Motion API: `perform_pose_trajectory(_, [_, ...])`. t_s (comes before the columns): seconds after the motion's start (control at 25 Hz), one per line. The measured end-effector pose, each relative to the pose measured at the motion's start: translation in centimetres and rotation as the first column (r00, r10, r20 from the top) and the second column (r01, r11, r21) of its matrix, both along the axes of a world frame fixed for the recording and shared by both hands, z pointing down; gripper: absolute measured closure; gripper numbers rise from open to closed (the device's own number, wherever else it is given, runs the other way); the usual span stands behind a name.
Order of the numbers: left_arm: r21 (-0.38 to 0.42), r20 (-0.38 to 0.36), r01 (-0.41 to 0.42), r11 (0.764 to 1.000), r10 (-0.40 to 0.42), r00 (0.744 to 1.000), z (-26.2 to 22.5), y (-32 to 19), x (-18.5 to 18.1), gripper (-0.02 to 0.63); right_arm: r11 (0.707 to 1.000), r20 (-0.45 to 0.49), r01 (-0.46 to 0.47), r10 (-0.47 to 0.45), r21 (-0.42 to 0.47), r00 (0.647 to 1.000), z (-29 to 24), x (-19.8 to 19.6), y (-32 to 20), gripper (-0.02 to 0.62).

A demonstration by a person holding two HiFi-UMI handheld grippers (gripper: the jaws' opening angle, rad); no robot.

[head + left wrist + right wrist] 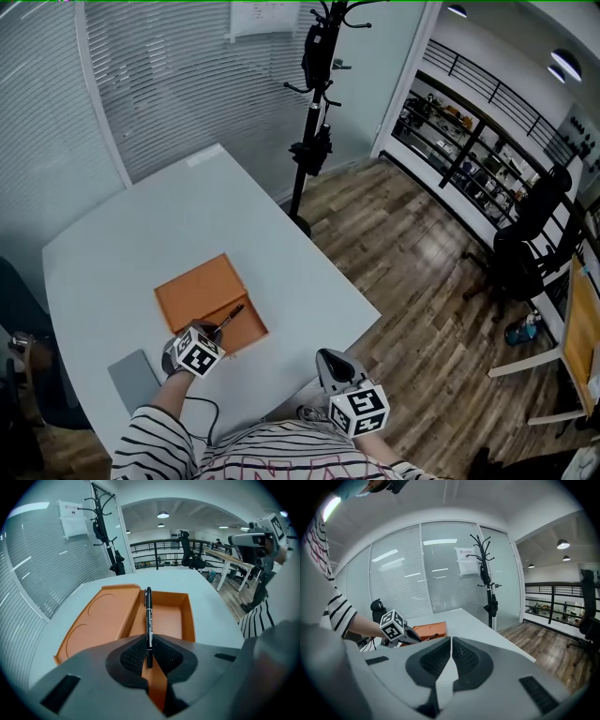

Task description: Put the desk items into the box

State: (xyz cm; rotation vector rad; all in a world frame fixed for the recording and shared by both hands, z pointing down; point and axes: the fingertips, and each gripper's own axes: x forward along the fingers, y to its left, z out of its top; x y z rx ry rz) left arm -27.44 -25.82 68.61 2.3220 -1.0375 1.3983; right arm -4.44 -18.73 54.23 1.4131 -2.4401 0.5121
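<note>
One slim black pen, perhaps white-printed, left gripper fingers clenching it, right gripper fingers together.

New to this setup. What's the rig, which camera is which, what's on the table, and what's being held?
There is no robot here: a person holds a two-jaw gripper in each hand. The cubes with square markers are parts of those grippers. The head view comes from a camera on the person's head, looking down at the white table. The other two views come from cameras that ride on each gripper and look along its jaws. On the table lie an open orange box and a flat grey item near the person. The left gripper is shut on a black pen, held over the box. The right gripper is shut and empty, off to the side near the table's edge.
</note>
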Motion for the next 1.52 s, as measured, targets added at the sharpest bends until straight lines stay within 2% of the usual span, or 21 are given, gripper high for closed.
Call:
perform_pose_trajectory(0.2, [-0.054, 0.050, 0.006, 0.999, -0.003, 0.999, 1.5, -0.1, -0.1, 0.552, 1.000, 0.003, -0.017, 0.017, -0.001, 1.000, -0.1, 0.7, 0.2, 0.568])
perform_pose_trajectory(0.56, [-0.158, 0.078, 0.080, 0.984, -0.068, 0.995, 3.6, -0.4, -0.7, 0.552, 0.999, 0.007, -0.034, 0.034, -0.018, 0.999, 0.4, 1.5, 0.6, 0.568])
perform_pose_trajectory(0.92, [-0.198, 0.100, 0.099, 0.975, -0.080, 0.992, 4.9, -0.2, -1.3, 0.552, 0.999, 0.006, -0.044, 0.044, -0.019, 0.999, 0.6, 1.9, 0.2, 0.568])
perform_pose_trajectory(1.16, [-0.193, 0.101, 0.093, 0.977, -0.075, 0.992, 4.9, -0.4, -1.2, 0.552, 0.999, 0.005, -0.027, 0.027, -0.023, 1.000, 0.7, 1.7, -0.1, 0.568])
perform_pose_trajectory(1.44, [-0.148, 0.098, 0.085, 0.985, -0.071, 0.993, 4.4, -0.4, -1.1, 0.549, 1.000, 0.005, -0.008, 0.008, -0.015, 1.000, 0.3, 1.7, 0.0, 0.568])
perform_pose_trajectory(1.52, [-0.132, 0.089, 0.094, 0.987, -0.083, 0.993, 4.1, -0.5, -1.2, 0.527, 1.000, 0.005, -0.006, 0.006, -0.015, 1.000, 0.3, 1.7, 0.1, 0.568])
